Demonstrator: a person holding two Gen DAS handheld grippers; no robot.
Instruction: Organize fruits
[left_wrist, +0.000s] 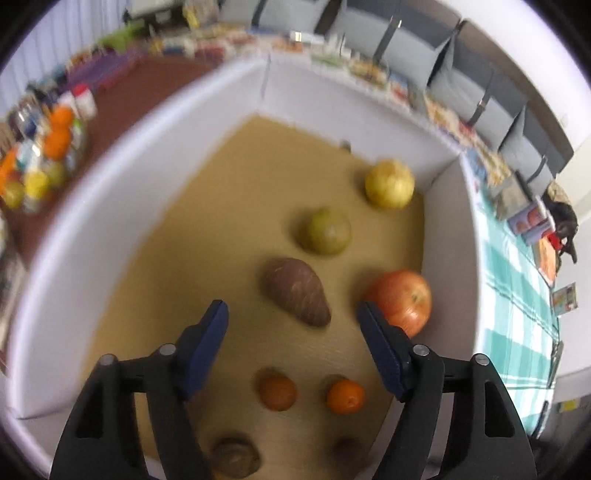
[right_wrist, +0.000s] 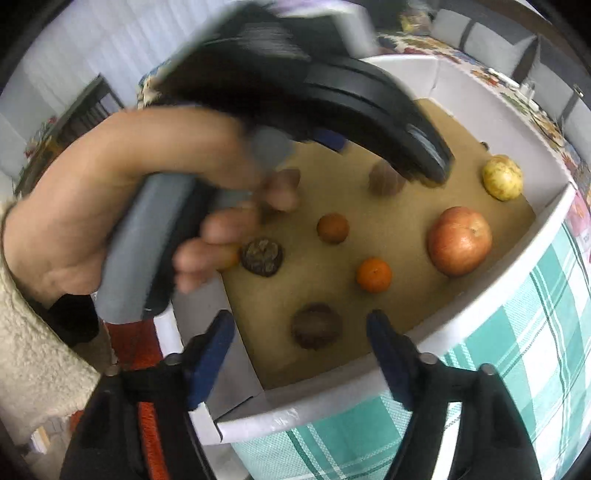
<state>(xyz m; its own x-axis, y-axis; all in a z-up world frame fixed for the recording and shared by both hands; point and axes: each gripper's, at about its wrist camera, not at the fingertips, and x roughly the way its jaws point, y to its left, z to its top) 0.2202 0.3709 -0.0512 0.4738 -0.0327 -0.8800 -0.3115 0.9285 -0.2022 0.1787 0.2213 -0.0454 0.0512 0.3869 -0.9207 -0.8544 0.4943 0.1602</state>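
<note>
Hovering with jaws spread and empty, the left gripper (left_wrist: 291, 321) overlooks the firm, smooth, roll-prone apple (left_wrist: 400, 301) at the box's (left_wrist: 74, 229) right wall, best pinched across its middle.

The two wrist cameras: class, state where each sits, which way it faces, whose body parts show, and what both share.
Left wrist: on the left gripper, open, above the box, looking down at the fruit.
Right wrist: on the right gripper, open, at the box's near corner, facing across it; the left hand shows.
Shared: apple, bright orange.
</note>
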